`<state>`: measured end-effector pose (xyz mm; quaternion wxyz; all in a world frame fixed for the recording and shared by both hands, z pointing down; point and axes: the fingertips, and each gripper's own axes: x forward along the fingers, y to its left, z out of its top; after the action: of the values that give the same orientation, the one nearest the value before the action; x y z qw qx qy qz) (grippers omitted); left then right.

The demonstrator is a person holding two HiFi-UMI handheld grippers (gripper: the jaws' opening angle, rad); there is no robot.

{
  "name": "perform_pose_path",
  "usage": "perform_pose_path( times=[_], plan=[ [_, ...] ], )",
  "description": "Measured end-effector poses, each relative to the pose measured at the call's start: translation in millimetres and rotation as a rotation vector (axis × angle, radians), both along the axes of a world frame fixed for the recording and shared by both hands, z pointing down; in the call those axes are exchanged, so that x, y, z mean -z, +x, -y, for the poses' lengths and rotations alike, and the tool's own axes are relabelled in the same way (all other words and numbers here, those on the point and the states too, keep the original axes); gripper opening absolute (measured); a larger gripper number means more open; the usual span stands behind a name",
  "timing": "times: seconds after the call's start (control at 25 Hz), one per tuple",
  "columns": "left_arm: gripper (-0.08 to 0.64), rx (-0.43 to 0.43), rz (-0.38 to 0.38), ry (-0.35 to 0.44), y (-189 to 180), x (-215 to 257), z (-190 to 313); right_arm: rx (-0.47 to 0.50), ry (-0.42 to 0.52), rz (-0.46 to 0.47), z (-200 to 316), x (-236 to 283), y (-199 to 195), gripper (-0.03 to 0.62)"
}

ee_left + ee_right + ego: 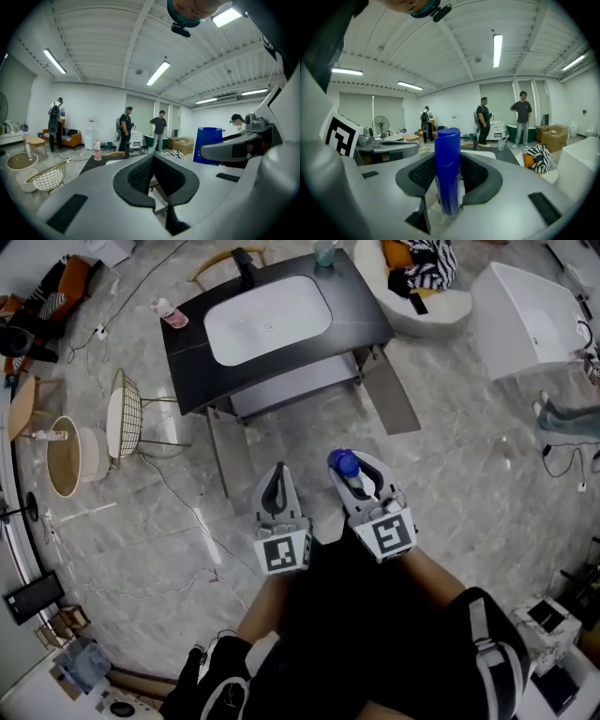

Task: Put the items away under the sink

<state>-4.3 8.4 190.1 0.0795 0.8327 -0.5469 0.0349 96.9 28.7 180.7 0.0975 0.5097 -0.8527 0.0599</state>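
Observation:
My right gripper (354, 468) is shut on a bottle with a blue cap (345, 464). In the right gripper view the blue bottle (447, 168) stands upright between the black pads (423, 176). To its left my left gripper (278, 472) holds nothing; its jaw tips meet in front of an empty hollow (152, 158). Both grippers hover over the floor a short way in front of the sink cabinet (292, 388). It has a black top (367, 317) and a white basin (267, 320). Its two doors (391, 395) stand swung open.
A pink bottle (170, 313), a cup (325, 251) and a black tap (246, 263) are on the black top. A wire basket (127, 416) and a round tub (64, 456) stand left, with cables (192, 512) on the floor. A white bathtub (534, 320) is right. People (125, 126) stand beyond.

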Motion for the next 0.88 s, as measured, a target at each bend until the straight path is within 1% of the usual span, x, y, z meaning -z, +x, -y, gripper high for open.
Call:
perform_pose_path(
  times=[0.12, 0.2, 0.28, 0.36, 0.48, 0.64, 0.88],
  plan=[
    [0.015, 0.048, 0.047, 0.012, 16.8, -9.0, 12.3, 0.072, -0.006, 0.0, 26.4, -10.6, 21.1, 0.152],
    [0.015, 0.075, 0.054, 0.002, 24.7, -17.5, 21.3, 0.101, 0.002, -0.001, 45.0, -19.4, 30.6, 0.152],
    [0.015, 0.098, 0.034, -0.019, 27.3, -23.5, 29.2, 0.107, -0.006, 0.009, 59.9, -29.7, 34.1, 0.152],
    [0.015, 0.12, -0.002, -0.028, 25.8, -28.4, 39.7, 0.104, -0.016, 0.019, 72.7, -42.1, 32.5, 0.152],
    [0.015, 0.125, -0.012, -0.034, 22.8, -48.5, 58.5, 0.104, -0.023, 0.02, 92.0, -67.7, 28.4, 0.152],
    [0.015, 0.139, -0.019, -0.046, 16.8, -95.2, 85.1, 0.091, -0.017, 0.021, 119.0, -112.3, 24.5, 0.152],
    [0.015, 0.119, -0.033, -0.075, 12.7, -188.9, 113.6, 0.066, -0.035, 0.034, 152.3, -198.7, 17.5, 0.152]
  ],
)
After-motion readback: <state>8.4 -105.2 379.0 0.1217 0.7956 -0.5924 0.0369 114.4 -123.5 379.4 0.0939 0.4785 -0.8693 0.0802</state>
